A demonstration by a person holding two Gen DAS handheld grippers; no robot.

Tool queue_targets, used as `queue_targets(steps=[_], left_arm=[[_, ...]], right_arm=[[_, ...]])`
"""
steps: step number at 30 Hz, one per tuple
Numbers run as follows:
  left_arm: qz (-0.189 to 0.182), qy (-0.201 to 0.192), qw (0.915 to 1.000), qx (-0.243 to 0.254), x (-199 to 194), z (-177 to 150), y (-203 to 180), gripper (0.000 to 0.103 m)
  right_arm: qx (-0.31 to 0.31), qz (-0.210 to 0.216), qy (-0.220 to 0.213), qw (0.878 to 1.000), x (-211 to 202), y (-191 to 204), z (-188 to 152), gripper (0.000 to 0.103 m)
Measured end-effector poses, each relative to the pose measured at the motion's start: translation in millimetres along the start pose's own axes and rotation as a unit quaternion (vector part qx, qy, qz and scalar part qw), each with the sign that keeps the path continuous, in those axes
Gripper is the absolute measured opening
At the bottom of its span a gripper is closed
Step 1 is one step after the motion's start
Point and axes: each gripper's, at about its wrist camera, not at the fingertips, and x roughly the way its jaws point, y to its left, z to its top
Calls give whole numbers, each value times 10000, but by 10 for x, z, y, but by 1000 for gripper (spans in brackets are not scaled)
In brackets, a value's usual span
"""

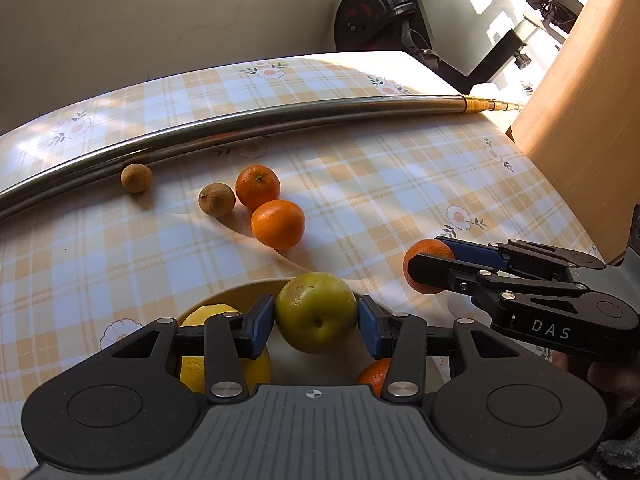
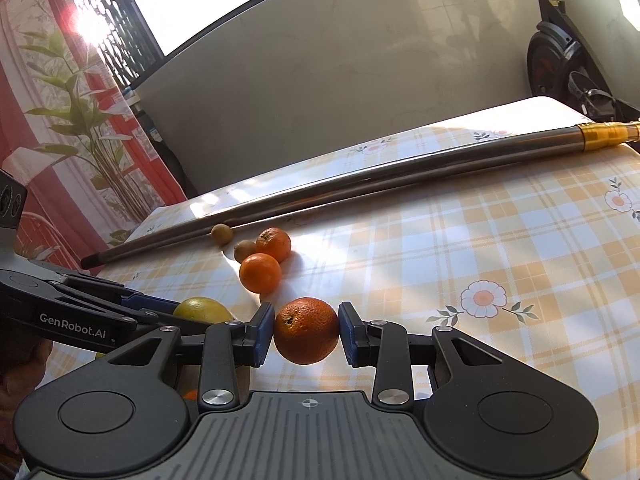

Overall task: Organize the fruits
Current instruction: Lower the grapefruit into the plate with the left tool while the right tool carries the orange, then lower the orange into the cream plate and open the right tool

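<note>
My left gripper is shut on a green-yellow fruit and holds it over a pale bowl. The bowl holds a yellow lemon and a small orange. My right gripper is shut on an orange, also seen in the left wrist view, just right of the bowl. Two more oranges and two small brown fruits lie on the checked tablecloth beyond the bowl.
A long metal pole with a gold end lies across the table behind the fruit. A wooden panel stands at the table's right edge. An exercise bike stands beyond the table. A curtain and plant are at the left.
</note>
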Motion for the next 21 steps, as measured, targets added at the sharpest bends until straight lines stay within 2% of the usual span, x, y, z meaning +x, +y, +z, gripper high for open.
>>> queue_targets(steps=[10,14,21], left_arm=[[-84,-151,9994,-298,-65,-10,85,48],[-154,-301,9986,-408,-166,-18,113,48],[-40,-761,9944,-732,-449,-107,189,48]], right_arm=[[-38,9,4,10000,-26,37,-13,32],[-86,43,14,10000,-62,77,-23,32],[-206,116,43,9997,-111,192,-30,32]])
